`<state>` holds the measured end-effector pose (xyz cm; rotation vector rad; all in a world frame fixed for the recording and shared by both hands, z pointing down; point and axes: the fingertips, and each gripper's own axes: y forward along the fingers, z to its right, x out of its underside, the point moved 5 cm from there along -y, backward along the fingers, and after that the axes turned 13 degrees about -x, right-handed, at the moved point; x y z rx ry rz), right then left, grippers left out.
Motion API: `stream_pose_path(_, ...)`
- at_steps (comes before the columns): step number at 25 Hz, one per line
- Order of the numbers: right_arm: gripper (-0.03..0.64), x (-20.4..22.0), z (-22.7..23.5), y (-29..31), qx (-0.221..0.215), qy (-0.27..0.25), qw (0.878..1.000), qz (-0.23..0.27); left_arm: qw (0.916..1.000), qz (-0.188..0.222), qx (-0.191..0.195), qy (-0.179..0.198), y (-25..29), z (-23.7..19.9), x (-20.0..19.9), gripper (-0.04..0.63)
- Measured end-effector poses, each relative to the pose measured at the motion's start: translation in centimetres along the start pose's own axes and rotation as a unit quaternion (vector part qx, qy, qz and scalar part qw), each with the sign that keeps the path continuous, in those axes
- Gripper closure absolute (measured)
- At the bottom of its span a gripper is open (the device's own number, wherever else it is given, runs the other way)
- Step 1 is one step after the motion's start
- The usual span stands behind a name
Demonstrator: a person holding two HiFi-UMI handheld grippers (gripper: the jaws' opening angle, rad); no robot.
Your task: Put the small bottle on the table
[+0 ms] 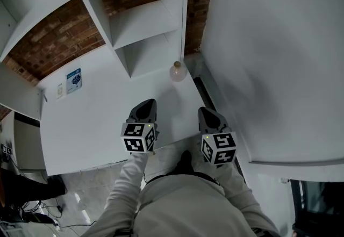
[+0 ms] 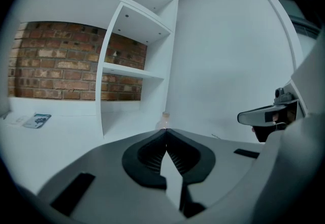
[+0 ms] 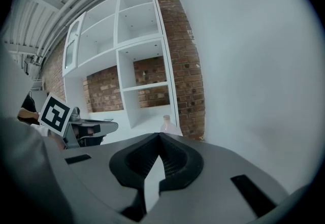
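Observation:
A small clear bottle point(image 1: 178, 71) with a tan cap stands upright on the white table point(image 1: 97, 123), near its far right corner beside the shelf unit. It shows ahead of the jaws in the left gripper view point(image 2: 164, 122) and in the right gripper view point(image 3: 169, 125). My left gripper point(image 1: 147, 106) hovers over the table, well short of the bottle, jaws shut and empty. My right gripper point(image 1: 208, 113) hangs at the table's right edge, its jaws shut with nothing between them. In each gripper view the tips meet, left gripper point(image 2: 166, 131) and right gripper point(image 3: 159, 135).
A white shelf unit point(image 1: 142, 21) with open compartments stands on the table's far side against a brick wall point(image 1: 59, 37). A blue-and-white leaflet point(image 1: 74, 79) lies at the table's far left. A white wall point(image 1: 269, 58) rises close on the right.

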<state>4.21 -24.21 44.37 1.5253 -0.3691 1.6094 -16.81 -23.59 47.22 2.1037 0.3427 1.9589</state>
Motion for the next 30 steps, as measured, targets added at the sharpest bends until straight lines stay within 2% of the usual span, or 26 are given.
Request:
stream_pose_path(18, 0.589, -0.2, -0.4, 0.1, -0.021, -0.009, 1.0, 0.0, 0.9999, 0.008, -0.014, 0.002, -1.7, -0.1, -0.4, 0.575)
stream_pose_path(30, 0.589, -0.3, -0.3, -0.3, -0.024, -0.013, 1.0, 0.001, 0.9994, 0.001, -0.036, 0.002, -2.7, -0.8, 0.3, 0.575)
